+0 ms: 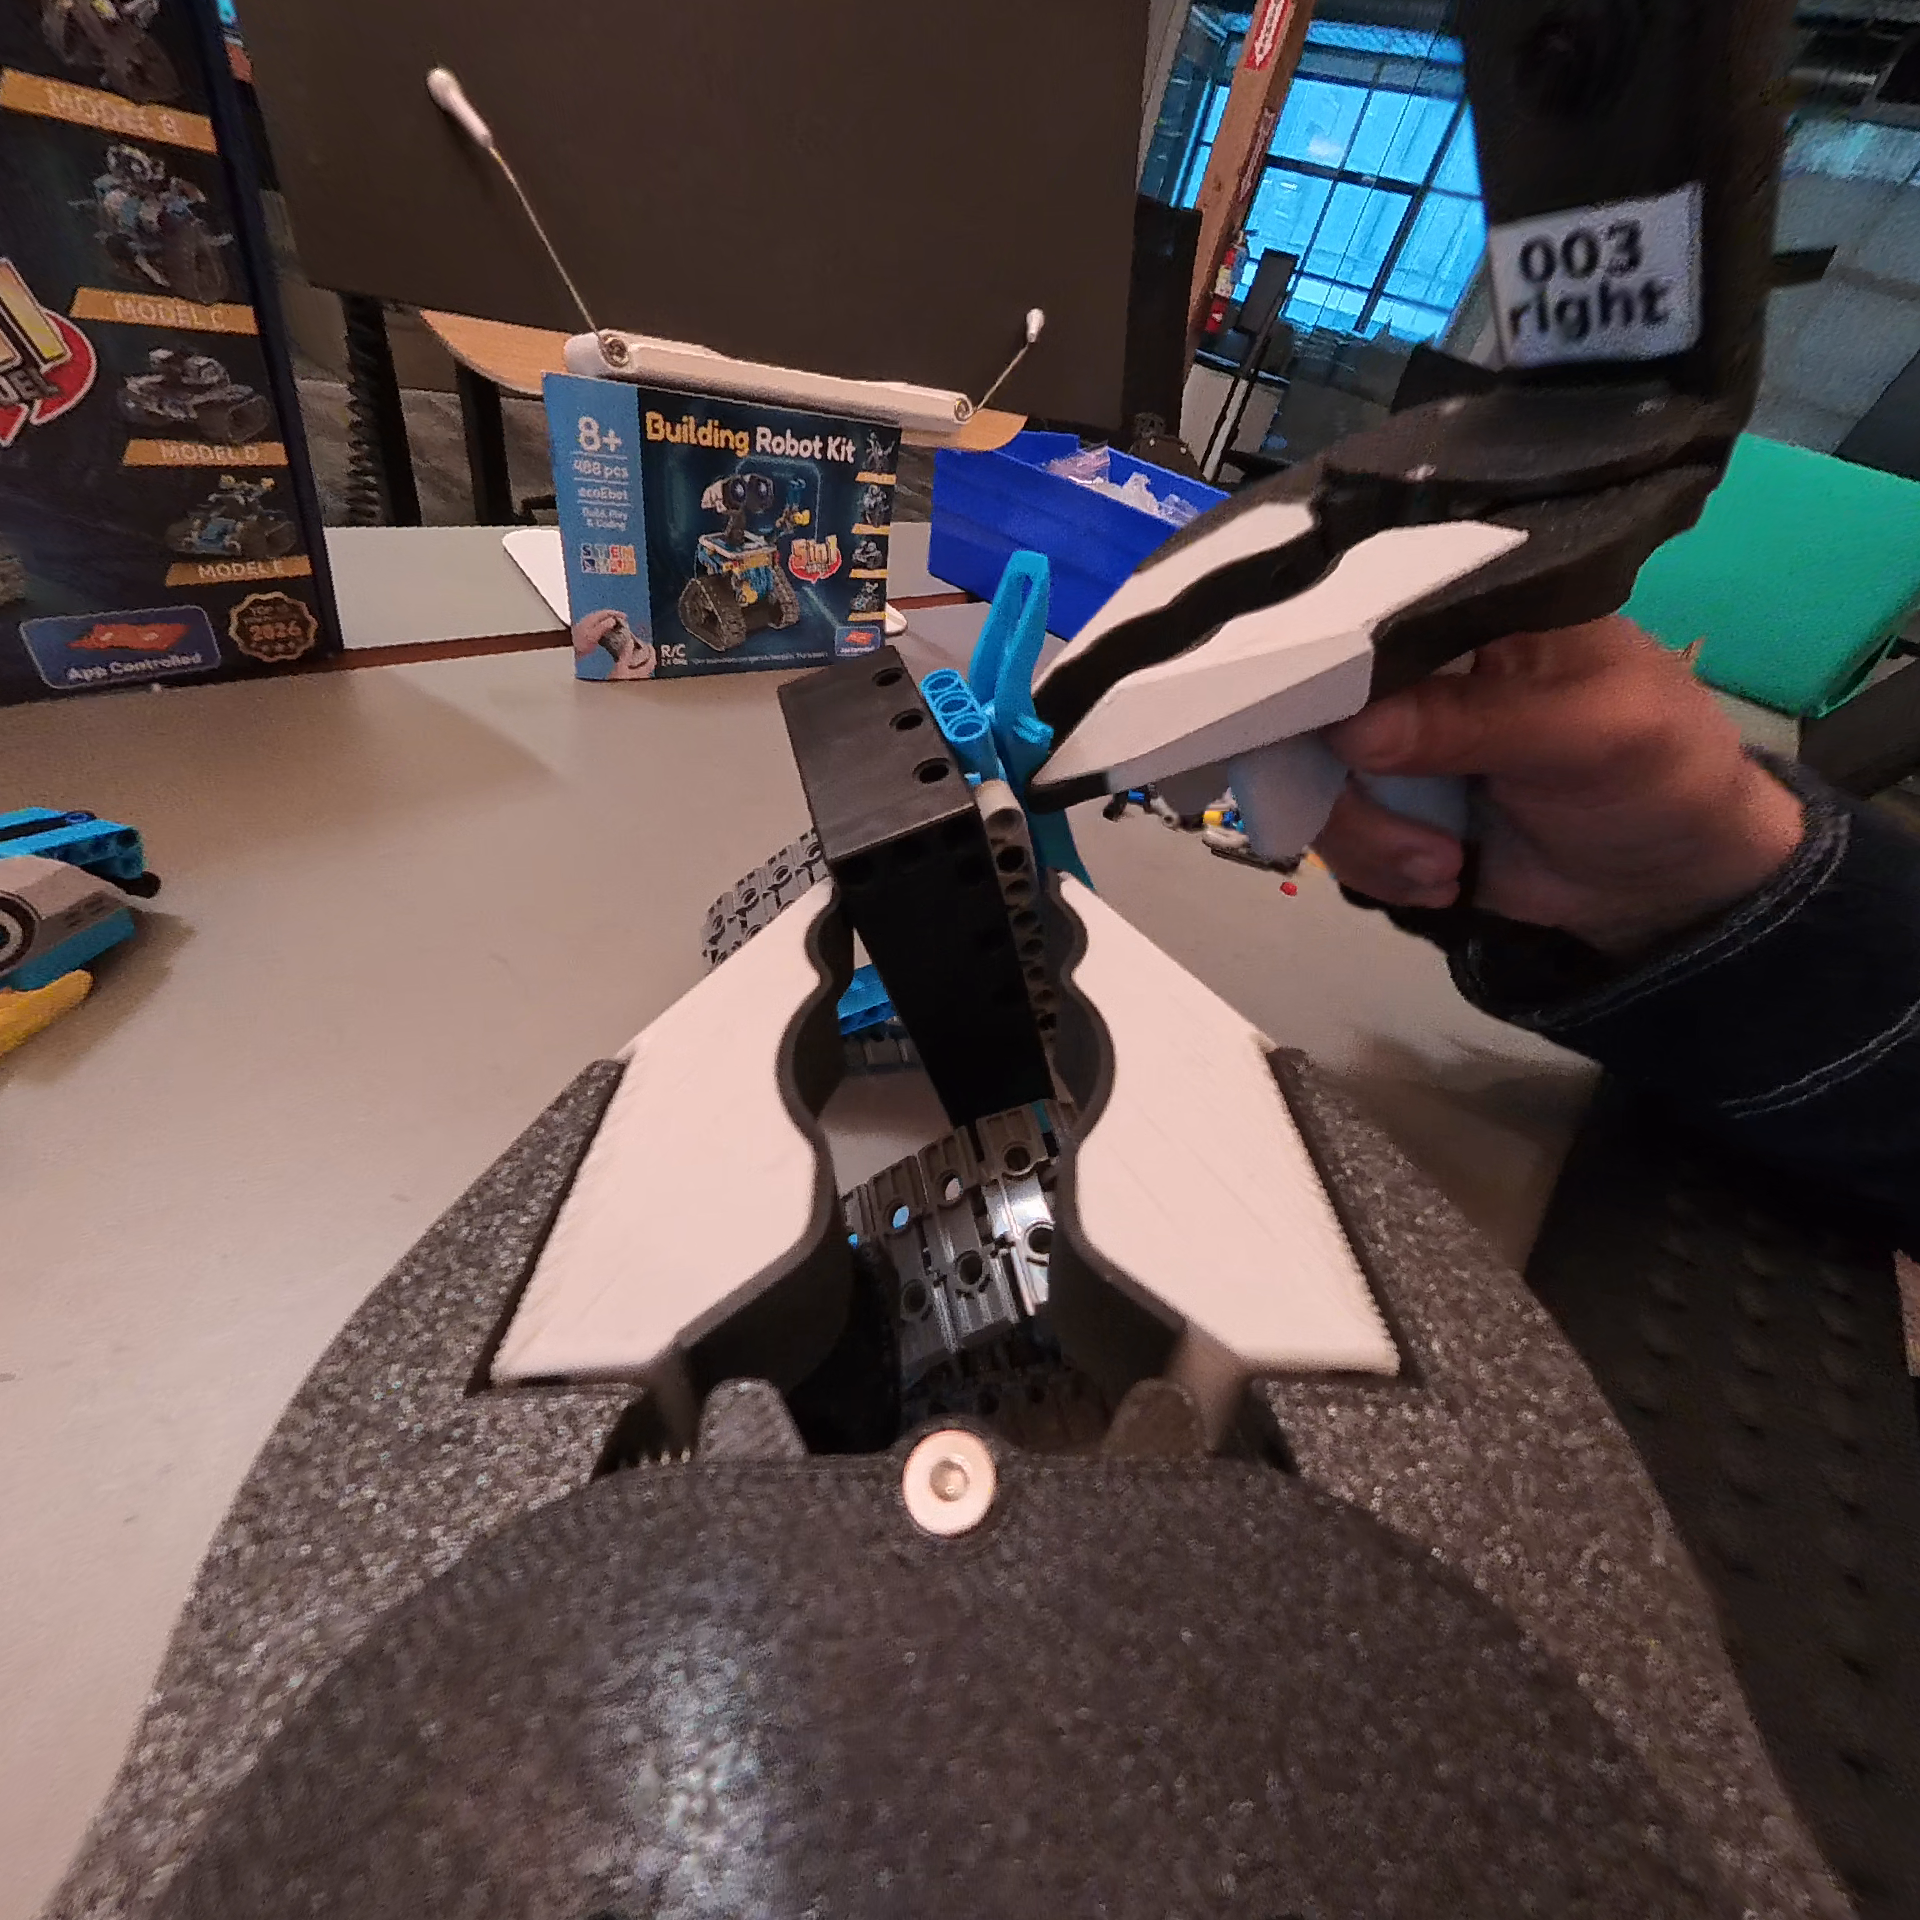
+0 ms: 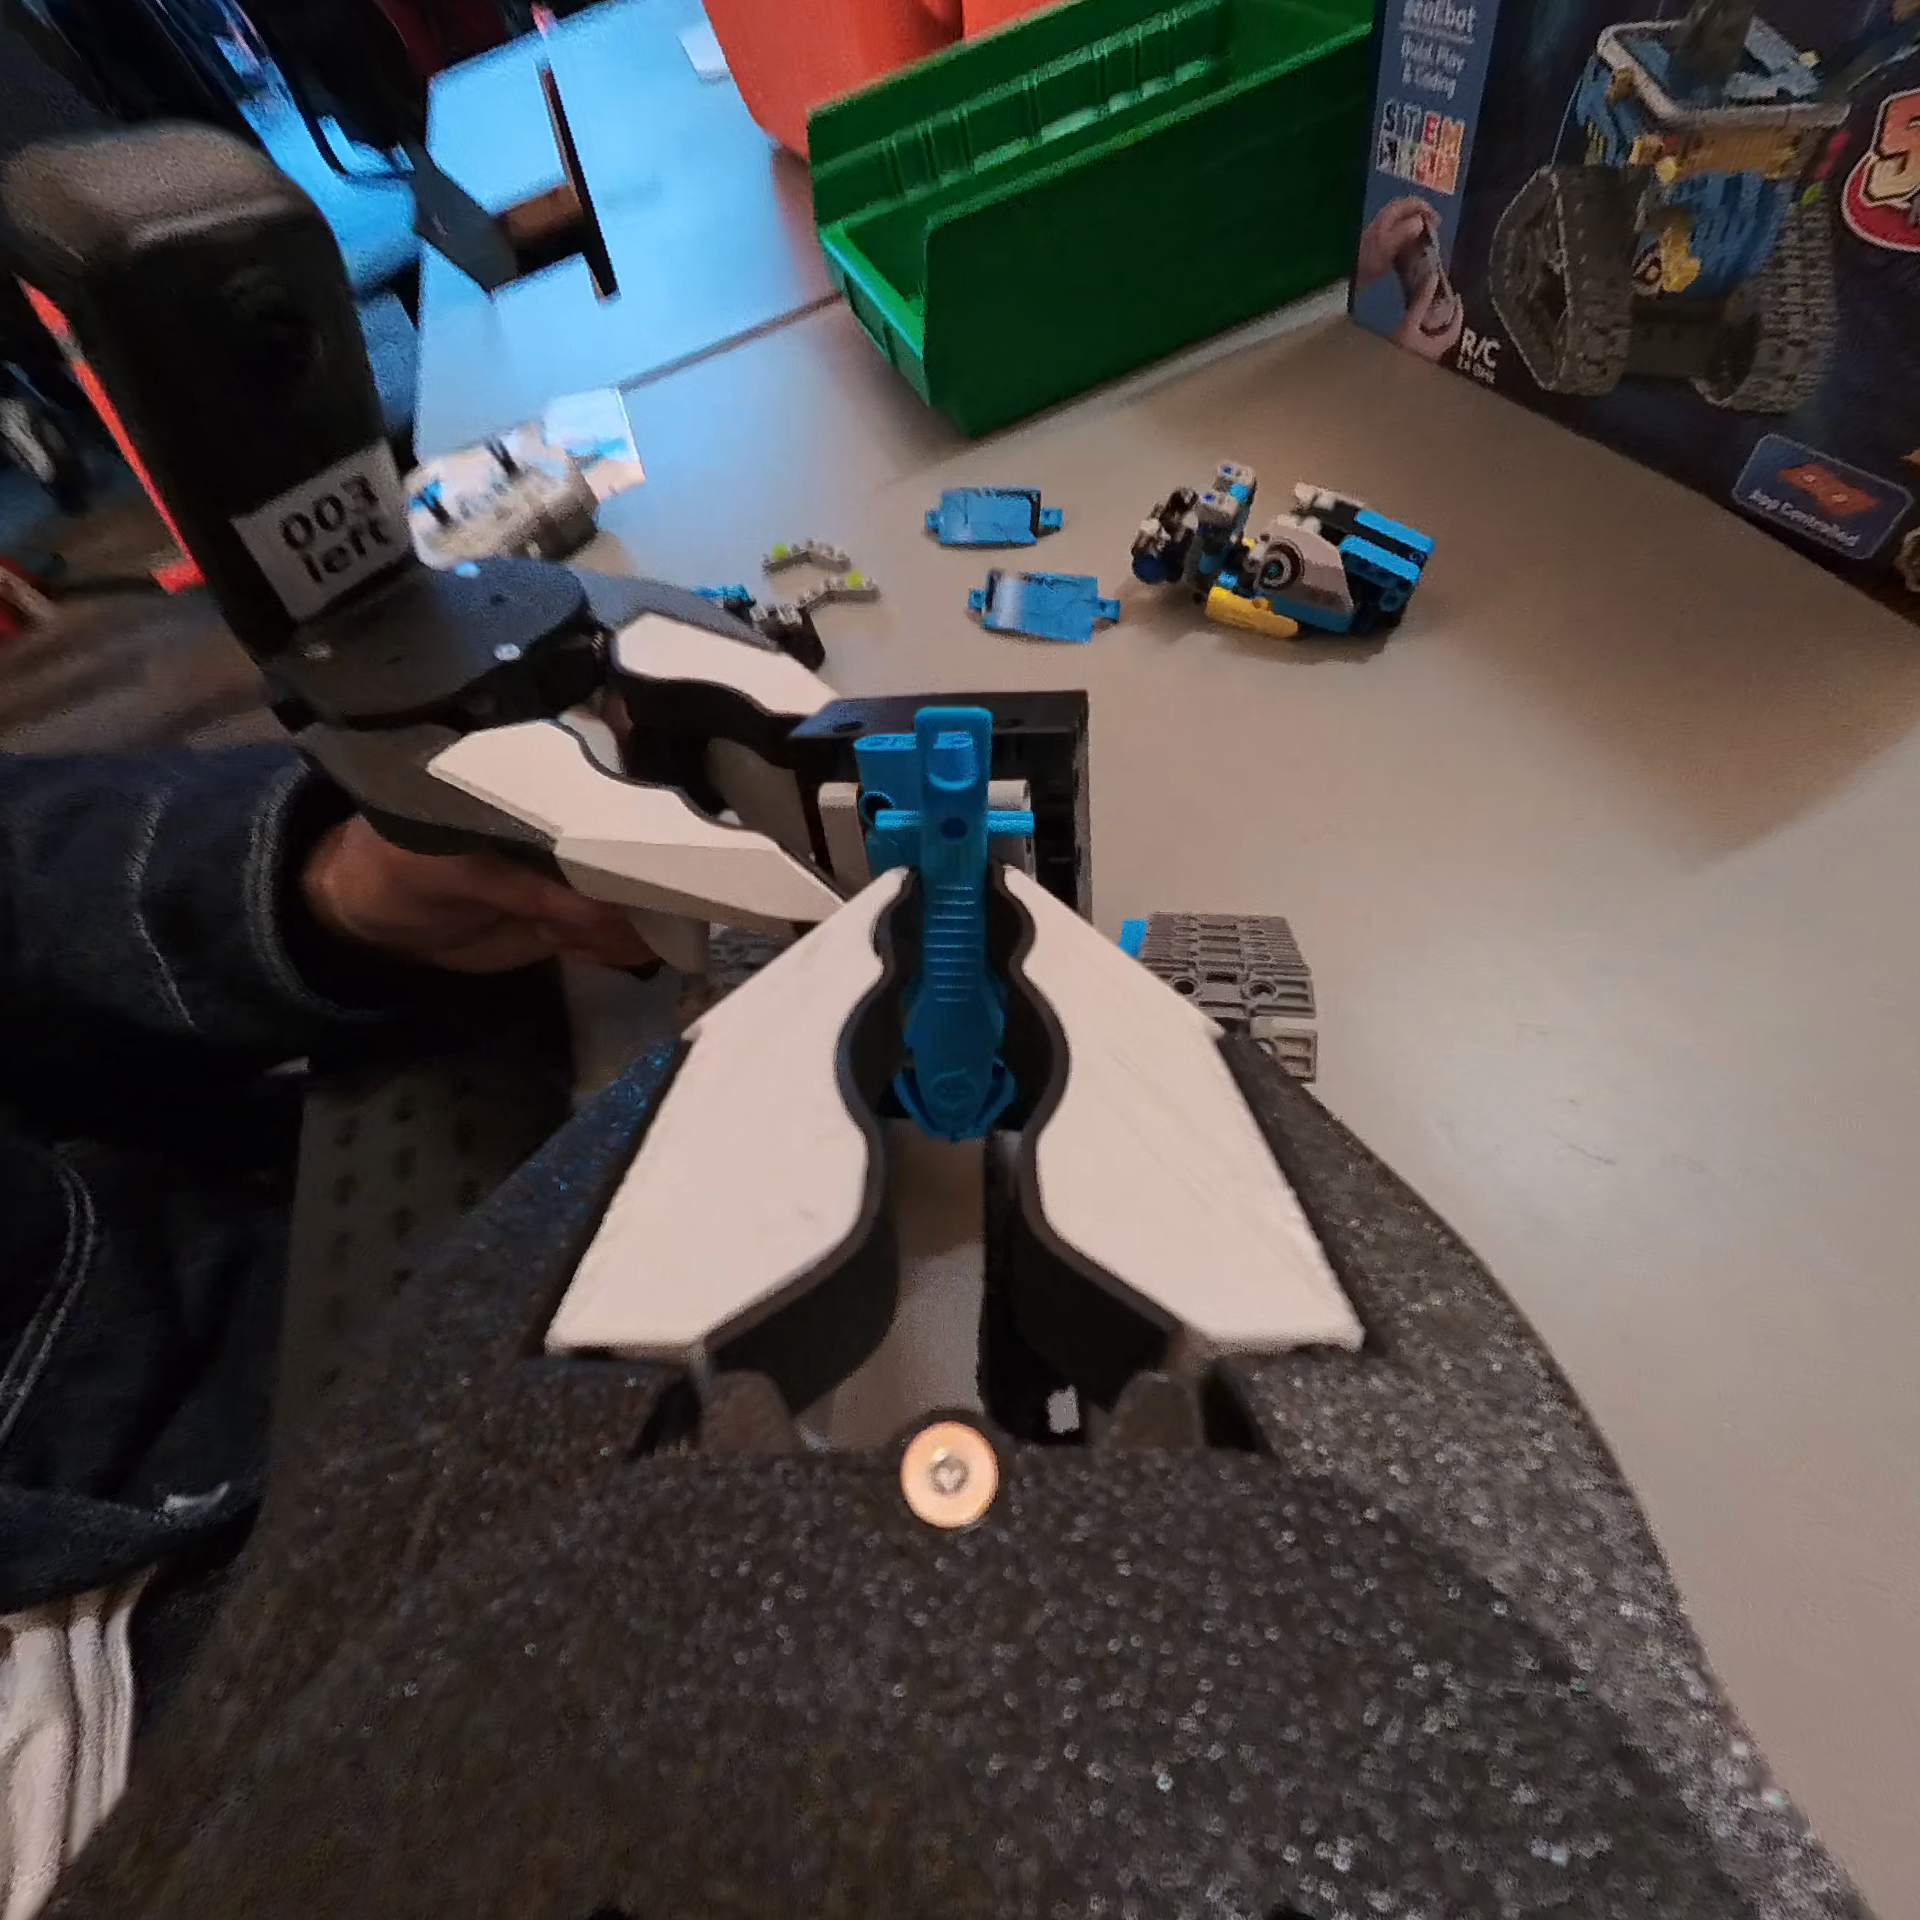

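Observation:
My left gripper (image 1: 945, 914) is shut on a black block with holes (image 1: 914, 831), holding it upright and tilted above a grey tread track (image 1: 966, 1226) on the table. My right gripper (image 2: 953, 883) is shut on a blue plastic tool (image 2: 951, 966), whose tip rests against blue and grey pieces (image 2: 883, 790) on the side of the black block (image 2: 1060, 790). In the left wrist view the right gripper (image 1: 1039, 790) comes in from the upper right with the blue tool (image 1: 1013, 644) at the block's far edge. The left gripper's fingers (image 2: 665, 842) show in the right wrist view, clamping the block from the left.
On the grey table (image 2: 1558, 1039) lie a small blue, grey and yellow model (image 2: 1288, 561), two blue plates (image 2: 1044, 603), loose grey links (image 2: 821, 577) and a track section (image 2: 1226, 961). A green bin (image 2: 1091, 208) and kit boxes (image 2: 1662, 260) (image 1: 727, 530) stand behind. A blue bin (image 1: 1039, 509) sits far back. Only a small space, under 4 cm, lies between the two pairs of fingers.

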Available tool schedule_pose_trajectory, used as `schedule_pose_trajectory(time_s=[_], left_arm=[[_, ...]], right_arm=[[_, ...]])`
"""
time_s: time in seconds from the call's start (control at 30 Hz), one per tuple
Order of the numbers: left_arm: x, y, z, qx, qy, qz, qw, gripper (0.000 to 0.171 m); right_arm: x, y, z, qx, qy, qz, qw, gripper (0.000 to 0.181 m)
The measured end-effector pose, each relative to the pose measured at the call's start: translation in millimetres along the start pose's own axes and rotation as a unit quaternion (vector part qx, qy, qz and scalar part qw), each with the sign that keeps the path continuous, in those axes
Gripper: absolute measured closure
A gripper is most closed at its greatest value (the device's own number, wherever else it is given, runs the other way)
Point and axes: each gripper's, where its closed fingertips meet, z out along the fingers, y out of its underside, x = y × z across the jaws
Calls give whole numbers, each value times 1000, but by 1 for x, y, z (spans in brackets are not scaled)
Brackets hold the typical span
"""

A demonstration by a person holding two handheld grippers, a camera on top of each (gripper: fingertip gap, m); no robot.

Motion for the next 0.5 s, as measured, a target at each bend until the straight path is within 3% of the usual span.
schedule_pose_trajectory(time_s=[0.17,0.37,0.43,0.5], left_arm=[[7,-1,1,3,8,15,1000,137],[5,0,1,-1,13,13,1000,136],[-2,1,0,-1,7,-8,1000,136],[-6,1,-1,4,19,-44,999,136]], right_arm=[[-2,2,-6,-55,30,-28,998,172],[-5,6,-8,-32,-9,-33,999,171],[4,19,-18,-68,-7,-42,997,171],[-4,48,-31,-137,-60,-50,987,171]])
